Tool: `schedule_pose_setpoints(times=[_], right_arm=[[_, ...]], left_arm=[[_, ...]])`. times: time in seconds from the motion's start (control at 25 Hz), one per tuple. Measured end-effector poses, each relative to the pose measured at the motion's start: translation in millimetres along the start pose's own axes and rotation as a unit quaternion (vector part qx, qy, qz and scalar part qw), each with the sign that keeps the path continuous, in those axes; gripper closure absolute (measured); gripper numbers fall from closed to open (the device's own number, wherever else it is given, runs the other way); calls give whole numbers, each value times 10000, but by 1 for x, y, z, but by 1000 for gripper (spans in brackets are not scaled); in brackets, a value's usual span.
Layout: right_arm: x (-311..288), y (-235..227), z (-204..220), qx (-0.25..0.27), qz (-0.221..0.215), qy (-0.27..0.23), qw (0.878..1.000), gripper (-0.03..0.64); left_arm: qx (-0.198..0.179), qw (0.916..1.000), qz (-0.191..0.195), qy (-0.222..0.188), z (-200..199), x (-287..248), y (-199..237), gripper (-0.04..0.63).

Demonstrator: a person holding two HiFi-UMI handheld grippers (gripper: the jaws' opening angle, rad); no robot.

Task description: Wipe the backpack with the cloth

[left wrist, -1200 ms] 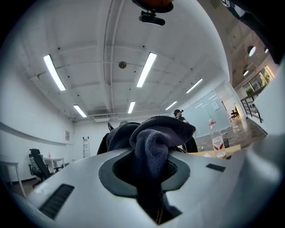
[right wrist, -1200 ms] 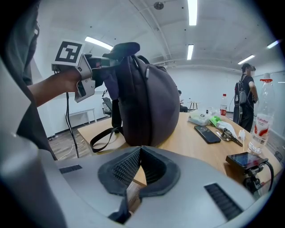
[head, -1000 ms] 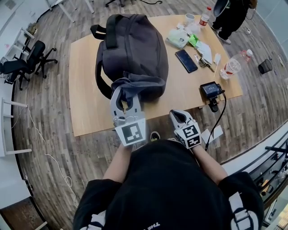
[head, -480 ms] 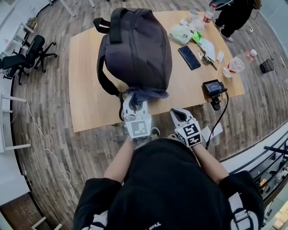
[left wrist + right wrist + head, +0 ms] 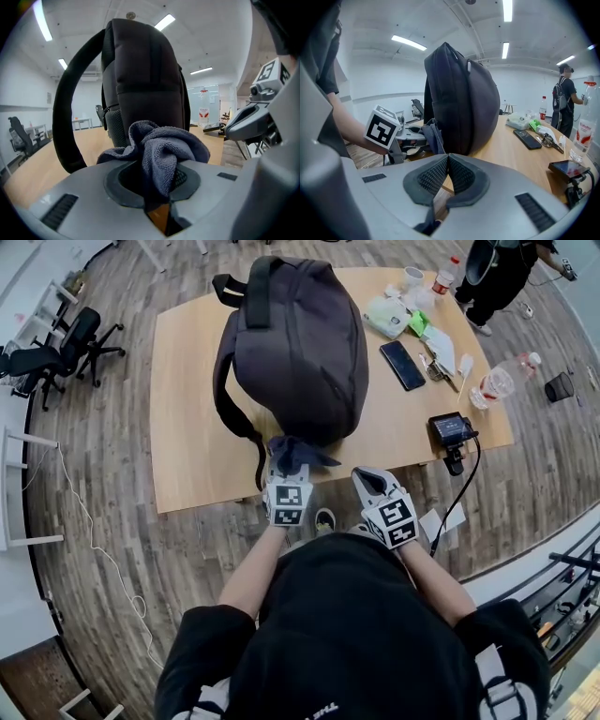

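Observation:
A dark grey backpack point(image 5: 300, 343) stands upright on the wooden table point(image 5: 187, 427). A grey-blue cloth point(image 5: 292, 454) is bunched at the foot of the backpack's near face. My left gripper point(image 5: 288, 471) is shut on the cloth, low by the table's front edge. In the left gripper view the cloth point(image 5: 161, 150) bulges out of the jaws in front of the backpack point(image 5: 145, 79). My right gripper point(image 5: 371, 482) hovers to the right, off the table's front edge, shut and empty. Its pads point(image 5: 461, 176) meet in the right gripper view, beside the backpack point(image 5: 464, 103).
To the right of the backpack lie a black phone point(image 5: 402, 365), a tissue pack point(image 5: 386, 315), a plastic bottle point(image 5: 497, 382) and small clutter. A small camera point(image 5: 452, 430) on a cable sits at the front right corner. A person point(image 5: 497, 268) stands beyond; office chairs point(image 5: 47, 352) far left.
My left gripper has come down the backpack's near face with the cloth, from mid-height to the base by the table edge. The right gripper has stayed put.

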State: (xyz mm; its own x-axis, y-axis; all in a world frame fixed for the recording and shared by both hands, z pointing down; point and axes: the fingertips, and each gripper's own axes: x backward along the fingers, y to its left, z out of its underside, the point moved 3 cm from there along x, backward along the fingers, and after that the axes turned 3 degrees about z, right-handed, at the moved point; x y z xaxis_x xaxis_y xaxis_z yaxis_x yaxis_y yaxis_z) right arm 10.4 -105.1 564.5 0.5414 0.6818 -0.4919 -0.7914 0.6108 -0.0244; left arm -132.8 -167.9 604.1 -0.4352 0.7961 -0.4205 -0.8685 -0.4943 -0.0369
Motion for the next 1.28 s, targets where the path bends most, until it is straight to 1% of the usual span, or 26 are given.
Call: schedule_pose_setpoints(times=[0.12, 0.16, 0.24, 0.32, 0.4, 0.48, 0.56, 0.64, 0.68, 0.72, 0.76, 0.8, 0.88, 0.92, 0.96, 1.04, 1.12, 1.16, 1.28], right_arm=[[1, -3, 1, -24, 55, 11, 10000, 607], [1, -2, 1, -24, 60, 10, 10000, 607], [-1, -3, -1, -25, 74, -27, 10000, 607], [-3, -6, -10, -23, 102, -121, 9999, 607], [-3, -8, -23, -34, 139, -303, 9994, 607], [-2, -9, -47, -32, 196, -647, 9977, 607], [4, -7, -79, 77, 262, -1138, 9931, 607], [11, -2, -114, 361, 377, -1630, 9852, 604], [14, 1, -129, 584, 467, -1823, 9804, 603], [15, 4, -142, 838, 559, -1964, 9753, 572], [14, 8, -152, 1066, 637, -2053, 9708, 442], [11, 12, -160, 1244, 708, -2090, 9674, 365], [4, 20, -173, 1492, 859, -2064, 9632, 326], [1, 22, -180, 1581, 968, -2045, 9612, 313], [-2, 24, -186, 1643, 1121, -2039, 9586, 307], [-7, 25, -196, 1651, 1495, -2035, 9534, 304], [-12, 29, -200, 1587, 1751, -1997, 9509, 304], [-14, 31, -200, 1600, 1839, -1953, 9500, 295], [-20, 30, -200, 1675, 2040, -1865, 9463, 295]], left_arm=[[278, 9990, 136, 311, 12, -1, 6, 508], [320, 9988, 205, 313, 13, 2, 8, 508], [278, 9985, 463, 44, 3, 14, 12, 508], [213, 9960, 732, -456, -22, 37, 23, 508], [173, 9906, 772, -1115, -61, 74, 48, 508], [89, 9821, 617, -1777, -118, 116, 86, 508], [-9, 9706, 339, -2384, -181, 152, 131, 508], [-49, 9574, 13, -2888, -235, 175, 177, 508], [-139, 9513, -108, -3077, -260, 179, 196, 508], [-321, 9463, -181, -3213, -284, 179, 211, 508], [-586, 9422, -231, -3290, -306, 174, 222, 508], [-897, 9393, -281, -3301, -327, 165, 231, 508], [-1446, 9369, -299, -3169, -362, 137, 246, 508], [-1608, 9374, -213, -3081, -377, 118, 251, 508], [-1681, 9389, -83, -3003, -391, 97, 256, 508], [-1637, 9441, 98, -2859, -417, 54, 265, 508], [-1578, 9485, 78, -2745, -445, 16, 271, 508], [-1588, 9491, 60, -2718, -459, -1, 271, 508], [-1753, 9486, 104, -2632, -493, -53, 261, 508]])
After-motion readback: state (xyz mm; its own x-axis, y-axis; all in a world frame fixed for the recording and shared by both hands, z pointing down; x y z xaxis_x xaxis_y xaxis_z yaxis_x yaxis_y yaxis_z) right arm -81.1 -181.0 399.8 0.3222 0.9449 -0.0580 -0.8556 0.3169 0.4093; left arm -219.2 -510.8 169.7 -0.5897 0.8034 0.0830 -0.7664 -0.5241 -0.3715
